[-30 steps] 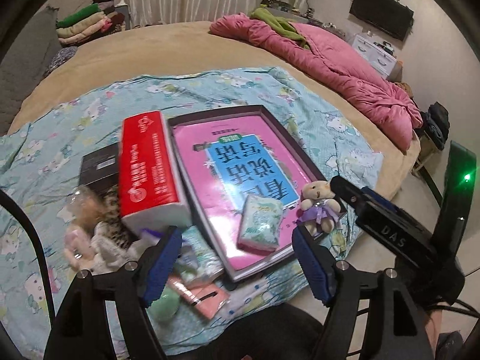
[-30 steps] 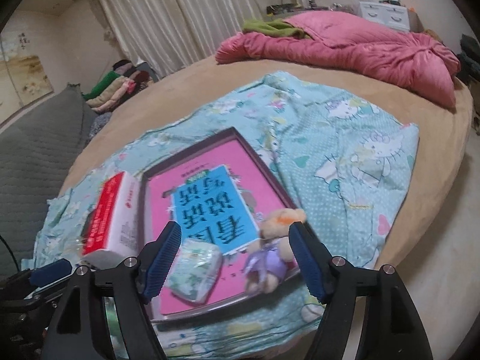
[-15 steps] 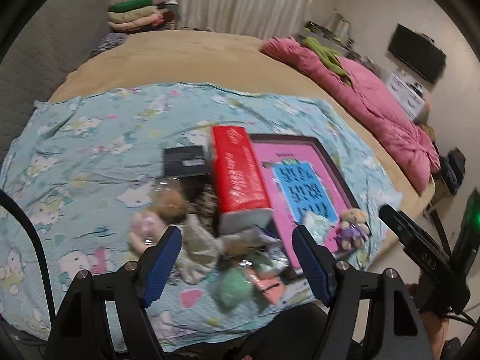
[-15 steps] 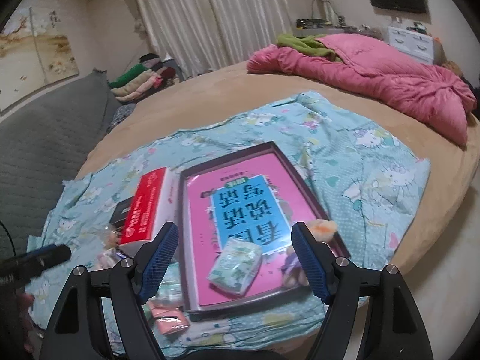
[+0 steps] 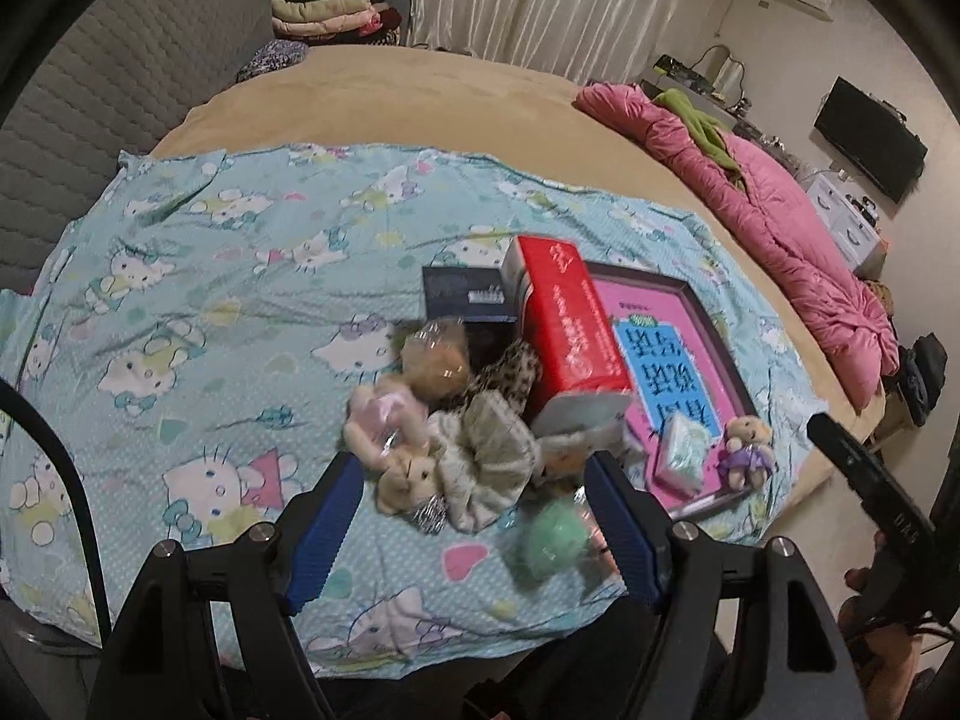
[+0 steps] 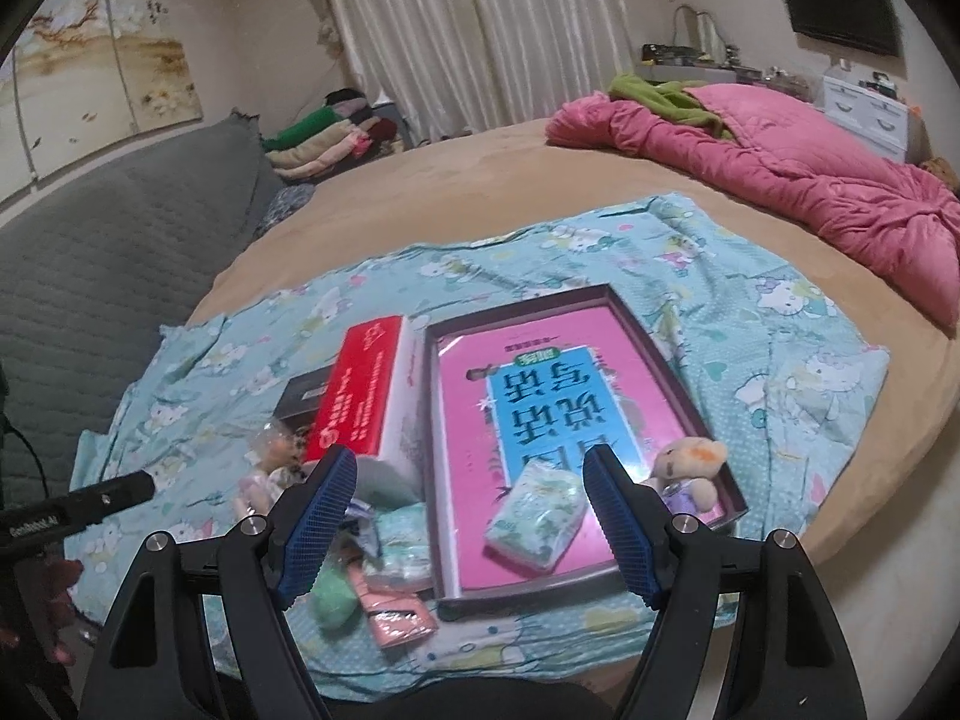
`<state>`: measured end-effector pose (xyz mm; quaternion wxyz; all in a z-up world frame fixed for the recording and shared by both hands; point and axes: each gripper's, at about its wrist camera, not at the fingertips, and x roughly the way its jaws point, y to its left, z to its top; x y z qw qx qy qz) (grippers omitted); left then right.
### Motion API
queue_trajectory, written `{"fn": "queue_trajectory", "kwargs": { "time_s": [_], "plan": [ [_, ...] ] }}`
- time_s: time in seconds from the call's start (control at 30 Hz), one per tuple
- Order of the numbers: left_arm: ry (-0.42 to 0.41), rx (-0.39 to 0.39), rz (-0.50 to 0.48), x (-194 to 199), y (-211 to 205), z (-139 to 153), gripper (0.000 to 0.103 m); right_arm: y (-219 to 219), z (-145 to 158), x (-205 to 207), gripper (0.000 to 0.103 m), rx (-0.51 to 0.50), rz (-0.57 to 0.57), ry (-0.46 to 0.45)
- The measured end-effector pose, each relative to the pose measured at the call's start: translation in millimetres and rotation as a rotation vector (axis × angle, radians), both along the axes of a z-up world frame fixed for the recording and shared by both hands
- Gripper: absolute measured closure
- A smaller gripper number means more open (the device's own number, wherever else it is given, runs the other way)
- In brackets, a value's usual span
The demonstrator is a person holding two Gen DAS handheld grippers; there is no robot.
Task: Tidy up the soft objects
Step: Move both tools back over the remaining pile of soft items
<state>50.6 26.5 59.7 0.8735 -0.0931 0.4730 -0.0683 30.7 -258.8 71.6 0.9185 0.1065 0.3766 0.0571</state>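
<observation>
In the left wrist view, the left gripper (image 5: 474, 516) has swung away from the tray (image 5: 699, 306) since a second ago and now hangs, jaws wide and empty, over a heap of plush toys (image 5: 444, 450) on the blue sheet (image 5: 198, 276) beside the red tissue box (image 5: 567, 324). In the right wrist view, the right gripper (image 6: 471, 519) has pulled back and up, open and empty, above the tray (image 6: 672, 354), where a tissue pack (image 6: 537, 516) and a small bear (image 6: 687, 471) lie on pink.

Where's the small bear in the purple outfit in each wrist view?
Left wrist: small bear at right of centre, at the near right corner of the pink-lined tray.
Right wrist: small bear right of centre, just beyond the right finger, same tray corner.
Shared landmark: red tissue box left of the tray.
</observation>
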Motion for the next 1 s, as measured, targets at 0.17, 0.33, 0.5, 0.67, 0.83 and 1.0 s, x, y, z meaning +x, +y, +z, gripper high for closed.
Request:
{"fn": "queue_trajectory", "kwargs": {
  "time_s": [0.17, 0.33, 0.5, 0.67, 0.83, 1.0],
  "plan": [
    [0.04, -0.008, -0.018, -9.2, -1.3, -20.2, 0.027, 15.9, -6.5, -5.9, 0.024, -0.003, 0.045, 0.027],
    [0.073, -0.027, -0.057, -13.8, -15.2, -40.5, 0.027, 27.1, -12.9, -7.6, 0.024, -0.011, 0.079, 0.044],
    [0.103, -0.036, -0.106, -17.0, -37.3, -63.9, 0.027, 31.0, -18.9, -6.4, 0.024, -0.005, 0.102, 0.056],
    [0.139, -0.054, -0.137, -13.3, -51.0, -88.3, 0.027, 37.6, -30.0, -1.9, 0.024, -0.012, 0.148, 0.075],
    [0.157, -0.059, -0.154, -3.9, -59.6, -106.0, 0.027, 36.5, -43.3, 4.2, 0.024, -0.003, 0.147, 0.094],
    [0.172, -0.078, -0.154, 6.5, -63.4, -117.8, 0.027, 35.5, -53.2, 12.6, 0.024, 0.003, 0.154, 0.116]
  ]
}}
